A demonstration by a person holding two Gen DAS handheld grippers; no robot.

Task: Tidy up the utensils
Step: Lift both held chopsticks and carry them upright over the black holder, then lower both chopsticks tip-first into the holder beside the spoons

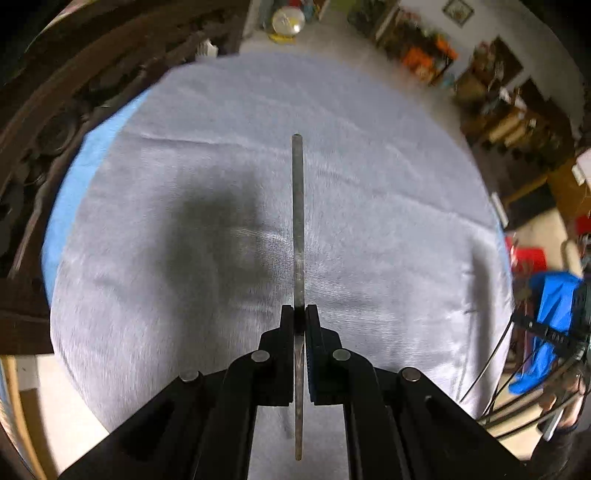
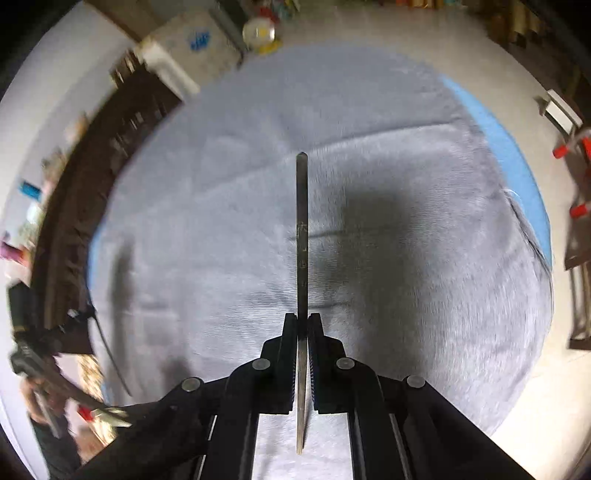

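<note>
My left gripper is shut on a thin metal utensil, seen edge-on. Its handle sticks forward past the fingertips and its other end runs back between the fingers. It hangs above a round table under a grey cloth. My right gripper is likewise shut on a second flat metal utensil, also edge-on, with its handle end forward, above the same grey cloth. Which kind of utensil each one is cannot be told from this angle.
Blue cloth shows under the grey one at the table's rim. Dark carved wooden furniture stands to the left. A glass globe sits beyond the far edge. Cluttered shelves line the right. A person's hand with the other gripper is at lower left.
</note>
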